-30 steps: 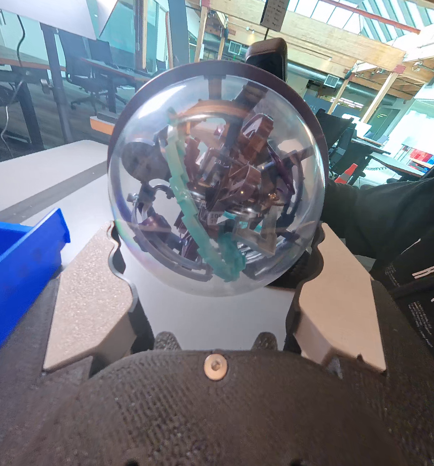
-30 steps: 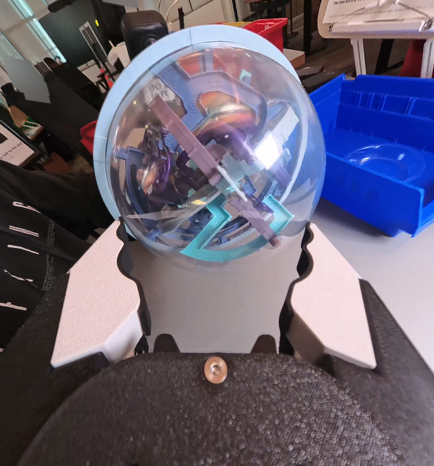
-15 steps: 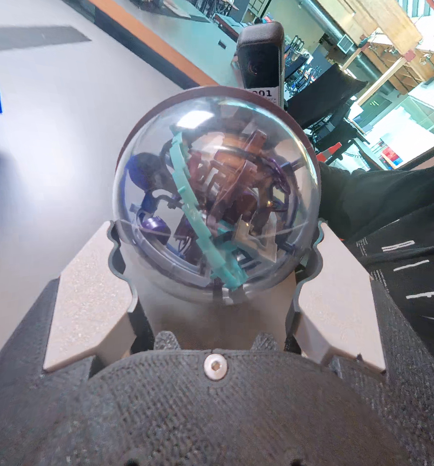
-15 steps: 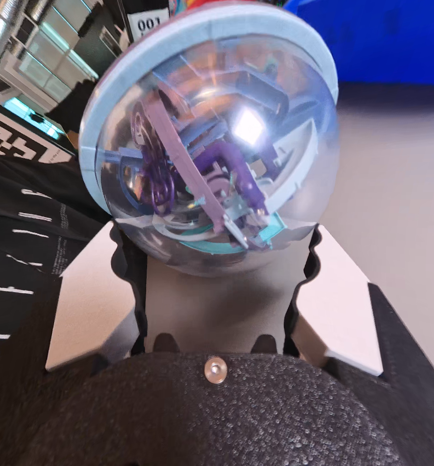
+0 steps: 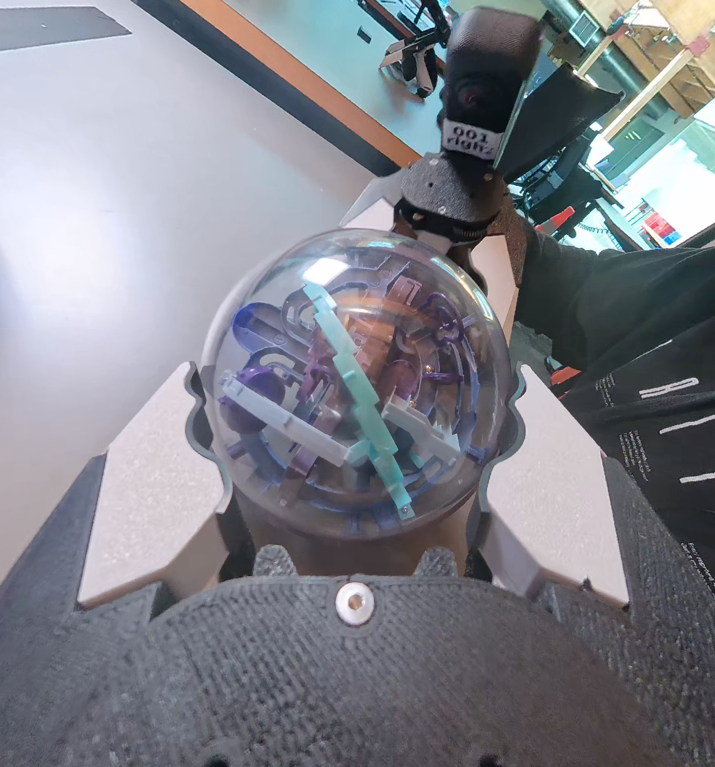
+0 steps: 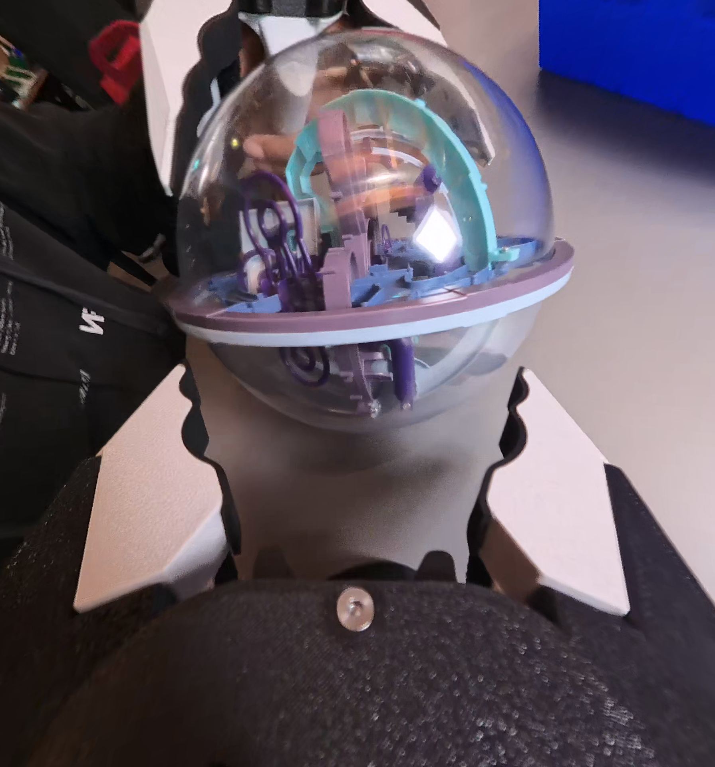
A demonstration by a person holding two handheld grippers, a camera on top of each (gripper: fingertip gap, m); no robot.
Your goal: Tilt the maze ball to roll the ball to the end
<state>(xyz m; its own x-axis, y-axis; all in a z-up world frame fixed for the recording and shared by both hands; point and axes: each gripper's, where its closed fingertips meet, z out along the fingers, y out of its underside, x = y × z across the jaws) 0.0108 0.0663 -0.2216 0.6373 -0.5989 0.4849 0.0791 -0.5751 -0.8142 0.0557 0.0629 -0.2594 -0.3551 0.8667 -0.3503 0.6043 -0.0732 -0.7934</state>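
The maze ball (image 5: 347,394) is a clear sphere with teal, purple and grey tracks inside. My left gripper (image 5: 353,394) is shut on it, with both pads (image 5: 194,398) pressed to its sides, and holds it above the table. The right gripper (image 5: 451,199) reaches in from the ball's far side. In the right wrist view the ball (image 6: 360,249) has its mauve ring level. My right gripper (image 6: 353,373) stands wide around the lower half. A gap shows at its left fingertip (image 6: 190,382), and the ring overhangs both tips. The left gripper (image 6: 285,12) is cut off at the top edge.
The grey table (image 5: 98,207) lies below, with its dark and orange edge (image 5: 306,83) at the far side. A blue bin (image 6: 638,62) stands at the right view's upper right. A person's black sleeve (image 5: 617,311) is at the right.
Both grippers have tipped down towards the table. The ball stayed in the left grasp. In the right view its ring turned from facing me to level, and the ball slid out towards the fingertips.
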